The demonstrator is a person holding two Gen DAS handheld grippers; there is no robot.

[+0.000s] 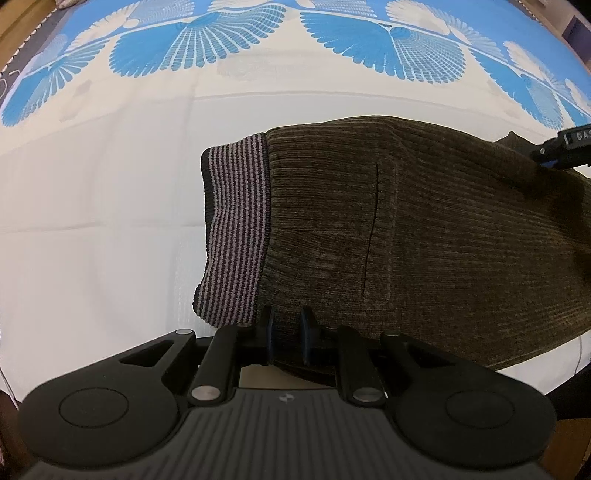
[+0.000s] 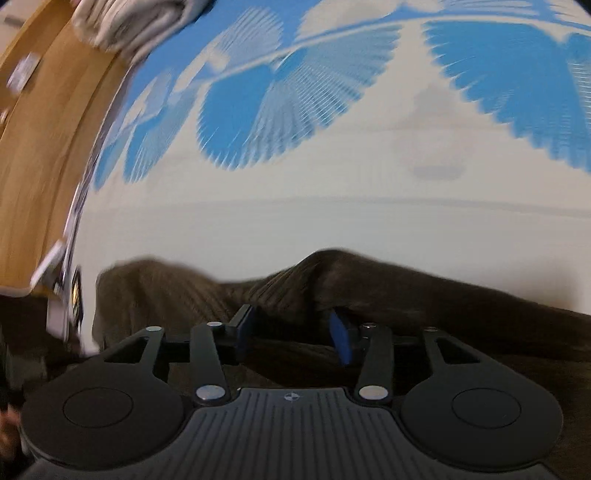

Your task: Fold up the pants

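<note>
Dark olive-brown corduroy pants (image 1: 424, 240) lie on a white and blue patterned sheet (image 1: 92, 203), with the grey-and-black striped waistband (image 1: 232, 229) to the left. My left gripper (image 1: 287, 338) is shut on the near edge of the pants just right of the waistband. The right gripper's body (image 1: 565, 147) shows at the far right edge, over the cloth. In the right wrist view, my right gripper (image 2: 291, 332) is open, its blue pads (image 2: 341, 339) apart over a raised ridge of the pants (image 2: 332, 269). That view is motion-blurred.
The sheet (image 2: 295, 214) carries blue fan motifs (image 1: 192, 48) along its far side. A wooden board (image 2: 48, 147) runs along the left in the right wrist view, with a pale folded cloth (image 2: 129, 22) at the top left.
</note>
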